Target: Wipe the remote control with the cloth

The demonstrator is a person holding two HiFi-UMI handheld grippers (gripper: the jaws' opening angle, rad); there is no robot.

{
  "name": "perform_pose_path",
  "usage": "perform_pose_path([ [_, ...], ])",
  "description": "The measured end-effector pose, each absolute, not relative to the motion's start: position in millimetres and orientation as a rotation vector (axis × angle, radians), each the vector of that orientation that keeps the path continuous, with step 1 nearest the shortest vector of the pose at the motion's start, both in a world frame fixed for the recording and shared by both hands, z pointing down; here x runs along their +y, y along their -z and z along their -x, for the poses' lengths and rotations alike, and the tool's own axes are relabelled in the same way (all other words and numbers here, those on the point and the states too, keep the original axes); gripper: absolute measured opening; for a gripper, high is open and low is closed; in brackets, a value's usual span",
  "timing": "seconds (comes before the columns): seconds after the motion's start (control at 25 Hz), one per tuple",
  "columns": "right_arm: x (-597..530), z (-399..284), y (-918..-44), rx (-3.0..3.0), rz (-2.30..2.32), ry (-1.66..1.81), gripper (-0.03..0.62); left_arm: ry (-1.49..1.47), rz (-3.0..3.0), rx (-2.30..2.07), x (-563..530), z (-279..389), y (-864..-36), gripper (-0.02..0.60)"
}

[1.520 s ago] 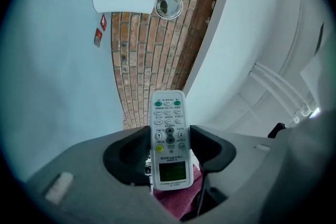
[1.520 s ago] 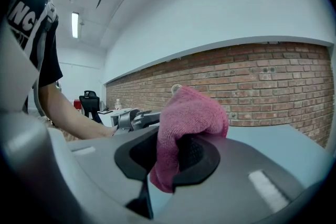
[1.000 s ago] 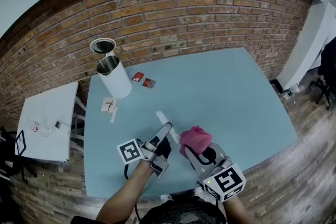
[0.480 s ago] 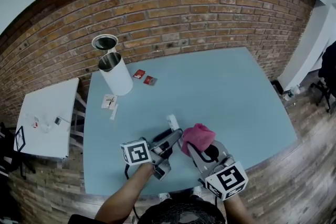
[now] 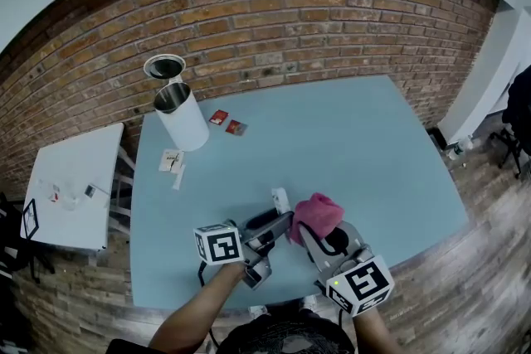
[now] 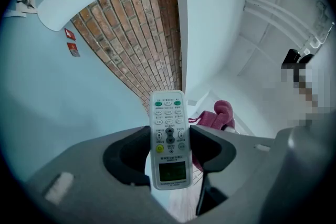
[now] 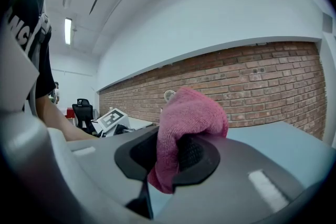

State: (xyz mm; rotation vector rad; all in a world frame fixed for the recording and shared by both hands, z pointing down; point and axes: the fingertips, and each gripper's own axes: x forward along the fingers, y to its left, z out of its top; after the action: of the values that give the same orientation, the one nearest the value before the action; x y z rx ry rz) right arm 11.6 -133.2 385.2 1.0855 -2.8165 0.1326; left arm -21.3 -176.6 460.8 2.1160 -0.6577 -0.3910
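The white remote control [image 6: 168, 136] sits clamped between the jaws of my left gripper [image 6: 169, 150], buttons and small screen facing the camera. In the head view its tip [image 5: 280, 199] sticks out beyond my left gripper [image 5: 267, 226] near the table's front edge. A pink cloth [image 7: 185, 128] is bunched between the jaws of my right gripper [image 7: 176, 157], which is shut on it. From the head view the cloth [image 5: 318, 214] on my right gripper [image 5: 319, 235] lies just right of the remote, close beside it. The cloth [image 6: 220, 115] also shows past the remote in the left gripper view.
A blue table [image 5: 348, 137] stands against a brick wall. A white cylindrical bin [image 5: 181, 118] with its lid [image 5: 163, 67], two small red packets [image 5: 227, 123] and white paper scraps [image 5: 172, 163] lie at the table's far left. A white side table [image 5: 70, 188] stands to the left.
My left gripper has rolled and swung right with the remote, bringing it next to the pink cloth. The right gripper has barely moved.
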Motion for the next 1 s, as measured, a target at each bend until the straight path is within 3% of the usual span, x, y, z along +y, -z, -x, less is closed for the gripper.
perform_pose_path([
  [1.0, -149, -33, -361, -2.849, -1.197, -0.14, 0.063, -0.003, -2.403, -0.728, -157, -3, -473, 0.235],
])
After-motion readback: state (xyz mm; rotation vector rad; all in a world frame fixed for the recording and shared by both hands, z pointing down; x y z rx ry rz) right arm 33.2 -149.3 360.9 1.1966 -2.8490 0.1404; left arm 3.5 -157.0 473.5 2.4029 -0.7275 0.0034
